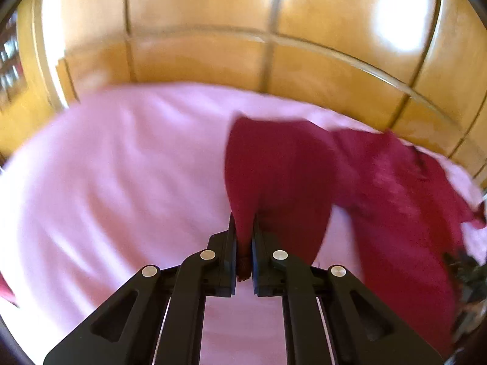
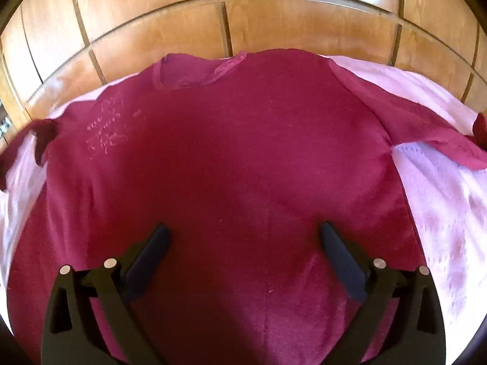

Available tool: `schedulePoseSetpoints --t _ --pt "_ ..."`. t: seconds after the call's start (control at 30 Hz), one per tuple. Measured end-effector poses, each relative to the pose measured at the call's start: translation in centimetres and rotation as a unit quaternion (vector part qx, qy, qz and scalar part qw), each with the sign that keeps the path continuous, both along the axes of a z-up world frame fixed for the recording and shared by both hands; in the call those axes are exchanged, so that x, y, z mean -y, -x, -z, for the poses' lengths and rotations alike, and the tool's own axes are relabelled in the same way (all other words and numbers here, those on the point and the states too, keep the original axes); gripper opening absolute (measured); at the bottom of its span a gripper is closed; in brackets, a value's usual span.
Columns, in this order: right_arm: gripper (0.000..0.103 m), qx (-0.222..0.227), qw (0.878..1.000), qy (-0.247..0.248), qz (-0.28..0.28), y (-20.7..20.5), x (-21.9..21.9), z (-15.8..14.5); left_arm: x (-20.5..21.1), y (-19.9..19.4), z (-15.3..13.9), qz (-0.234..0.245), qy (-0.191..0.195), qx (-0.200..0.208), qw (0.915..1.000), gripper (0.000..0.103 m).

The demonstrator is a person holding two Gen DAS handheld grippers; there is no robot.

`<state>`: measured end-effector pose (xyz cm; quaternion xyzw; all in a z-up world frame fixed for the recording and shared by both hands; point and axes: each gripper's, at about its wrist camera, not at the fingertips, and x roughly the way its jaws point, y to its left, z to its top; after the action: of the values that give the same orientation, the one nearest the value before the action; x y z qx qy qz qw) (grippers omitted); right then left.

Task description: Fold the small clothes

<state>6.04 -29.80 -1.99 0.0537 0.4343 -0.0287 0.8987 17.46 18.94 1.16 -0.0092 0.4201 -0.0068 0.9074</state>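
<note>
A dark red long-sleeved shirt (image 2: 231, 158) lies spread flat on a pink bed cover (image 2: 441, 200), neckline (image 2: 194, 73) at the far side, with a pale print near its left shoulder. My right gripper (image 2: 243, 234) is open and empty, its fingers hovering over the shirt's lower middle. My left gripper (image 1: 243, 228) is shut on a fold of the red shirt (image 1: 274, 170), a sleeve or side edge lifted off the cover (image 1: 121, 182); the rest of the shirt trails to the right. The left wrist view is blurred.
Wooden cupboard doors (image 2: 274, 21) stand just behind the bed and also show in the left wrist view (image 1: 213, 30). The right sleeve (image 2: 426, 130) stretches out over the cover. A dark object (image 1: 468, 276) shows at the right edge.
</note>
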Motion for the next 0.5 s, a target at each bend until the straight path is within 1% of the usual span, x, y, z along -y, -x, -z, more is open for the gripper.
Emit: schedulePoseSetpoints --t 0.03,0.07,0.1,0.13,0.17,0.23,0.27,0.3,0.33,0.37,0.4,0.43,0.47,0.5 --pt "0.1 -0.001 1.0 0.003 0.001 0.0 0.2 0.1 -1.1 -0.4 -0.5 -0.004 -0.021 0.001 0.9998 0.006" --pt "0.1 -0.001 1.0 0.005 0.001 0.0 0.1 0.2 -3.1 -1.3 -1.2 -0.016 -0.053 -0.003 0.9984 0.006" --pt "0.1 0.0 1.0 0.005 0.002 0.0 0.1 0.3 -4.5 -2.2 -1.5 -0.023 -0.072 -0.009 0.9971 0.006" --pt "0.1 0.0 1.0 0.005 0.002 0.0 0.1 0.3 -6.0 -3.3 -1.7 -0.036 -0.102 -0.013 0.994 0.006" --pt "0.101 -0.001 1.0 0.007 0.002 0.0 0.0 0.3 -7.1 -4.2 -1.8 -0.045 -0.122 -0.016 0.9914 0.006" --pt "0.101 -0.003 1.0 0.012 0.002 -0.2 -0.1 0.4 -9.0 -6.1 -1.9 -0.061 -0.146 -0.022 0.9872 0.006" --pt "0.101 -0.004 1.0 0.013 0.002 -0.2 -0.2 0.5 -10.0 -7.2 -1.9 -0.078 -0.169 -0.016 0.9825 0.006" --pt "0.101 -0.004 1.0 0.015 0.002 -0.3 -0.2 0.5 -10.6 -8.0 -1.8 -0.084 -0.175 -0.016 0.9809 0.006" --pt "0.101 -0.005 1.0 0.017 0.003 -0.3 -0.2 0.5 -11.0 -8.9 -1.4 -0.087 -0.178 -0.019 0.9801 0.01" --pt "0.101 -0.005 1.0 0.019 0.003 -0.4 -0.3 0.5 -11.3 -9.8 -0.7 -0.096 -0.197 -0.028 0.9753 0.015" --pt "0.101 -0.005 1.0 0.02 0.003 -0.4 -0.3 0.5 -11.6 -10.5 0.1 -0.113 -0.223 -0.042 0.9674 0.021" --pt "0.101 -0.005 1.0 0.021 0.003 -0.4 -0.3 0.5 -11.9 -11.0 0.7 -0.126 -0.233 -0.052 0.9628 0.034" --pt "0.101 -0.005 1.0 0.021 0.003 -0.4 -0.3 0.6 -12.6 -11.2 1.3 -0.151 -0.236 -0.061 0.9579 0.042" --pt "0.101 -0.005 1.0 0.021 0.003 -0.4 -0.3 0.6 -13.6 -11.0 1.7 -0.179 -0.224 -0.064 0.9559 0.044"
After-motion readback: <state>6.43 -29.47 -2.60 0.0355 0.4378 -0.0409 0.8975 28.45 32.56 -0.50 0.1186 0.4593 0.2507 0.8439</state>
